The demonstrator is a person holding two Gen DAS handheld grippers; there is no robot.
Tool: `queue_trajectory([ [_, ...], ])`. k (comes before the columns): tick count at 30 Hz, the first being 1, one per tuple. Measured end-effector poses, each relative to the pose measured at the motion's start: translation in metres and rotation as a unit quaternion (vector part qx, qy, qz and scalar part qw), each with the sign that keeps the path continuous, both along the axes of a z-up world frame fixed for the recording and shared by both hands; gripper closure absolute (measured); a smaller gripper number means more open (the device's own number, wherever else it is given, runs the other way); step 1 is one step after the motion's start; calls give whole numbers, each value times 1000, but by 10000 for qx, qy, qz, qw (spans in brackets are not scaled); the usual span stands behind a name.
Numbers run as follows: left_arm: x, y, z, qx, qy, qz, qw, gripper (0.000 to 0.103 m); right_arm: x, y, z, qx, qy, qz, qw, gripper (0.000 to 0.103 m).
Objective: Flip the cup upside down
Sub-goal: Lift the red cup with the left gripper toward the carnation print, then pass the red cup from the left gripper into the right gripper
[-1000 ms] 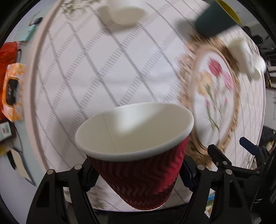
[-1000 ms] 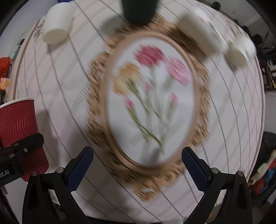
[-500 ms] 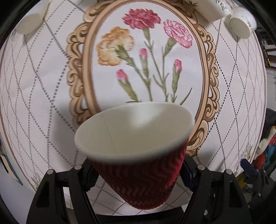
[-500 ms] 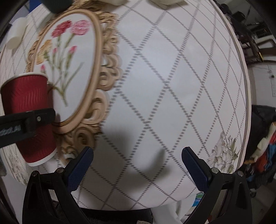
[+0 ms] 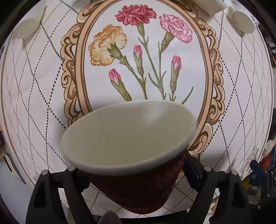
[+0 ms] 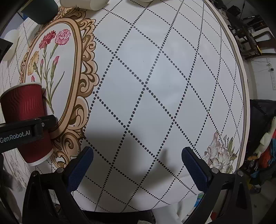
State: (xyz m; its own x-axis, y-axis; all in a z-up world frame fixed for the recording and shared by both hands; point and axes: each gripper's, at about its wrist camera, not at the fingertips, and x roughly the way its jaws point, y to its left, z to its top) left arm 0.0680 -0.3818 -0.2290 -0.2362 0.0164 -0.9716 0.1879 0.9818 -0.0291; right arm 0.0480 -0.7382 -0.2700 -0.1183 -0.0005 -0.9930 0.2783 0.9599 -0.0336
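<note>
A red ribbed paper cup (image 5: 134, 186) with a white inside is clamped between the fingers of my left gripper (image 5: 136, 174), mouth up and tilted a little, above the table. In the right wrist view the same cup (image 6: 24, 106) stands upright at the left, with the left gripper's black finger (image 6: 25, 134) across its side. My right gripper (image 6: 138, 168) is open and empty, above the dotted-diamond tablecloth (image 6: 155, 77) to the right of the cup.
The round table carries an oval flower print (image 5: 146, 56) in the middle. White cups lie at the far left (image 5: 25, 29) and far right (image 5: 243, 22). A dark green cup (image 6: 41, 12) and white cups (image 6: 86, 3) sit at the far edge. Clutter lies beyond the right edge.
The left gripper has carried the cup from the left part of the table to over the flower print and a little closer to it. The right gripper swung right, off the print.
</note>
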Motion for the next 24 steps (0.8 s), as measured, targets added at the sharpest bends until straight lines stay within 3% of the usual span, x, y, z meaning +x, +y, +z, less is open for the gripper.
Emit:
queue_trajectory([
  [1,5,14,5,-15,-5,5,10000,15,0,-7,3,2,-9,4,10000,0],
  [6,0,-9,10,-97,-41,54,9999,15,0,-31,4,14,-44,-38,10000,0],
  [7,7,-4,-2,-125,-49,75,9999,15,0,-34,4,16,-52,-50,10000,0],
  [9,3,-8,9,-183,-83,111,9997,15,-1,-45,7,34,-74,-75,9999,0],
  [12,-4,-9,32,-243,-153,173,9994,15,0,-60,13,72,-116,-105,9999,0],
  [17,-41,-4,100,-339,-494,319,9977,15,-2,-84,25,293,-242,-183,9991,0],
  [22,-80,28,159,-145,-956,390,9946,15,-26,-106,55,622,-467,-121,9969,0],
  [24,-95,56,166,-10,-1088,530,9927,15,-33,-111,65,780,-552,-3,9954,0],
])
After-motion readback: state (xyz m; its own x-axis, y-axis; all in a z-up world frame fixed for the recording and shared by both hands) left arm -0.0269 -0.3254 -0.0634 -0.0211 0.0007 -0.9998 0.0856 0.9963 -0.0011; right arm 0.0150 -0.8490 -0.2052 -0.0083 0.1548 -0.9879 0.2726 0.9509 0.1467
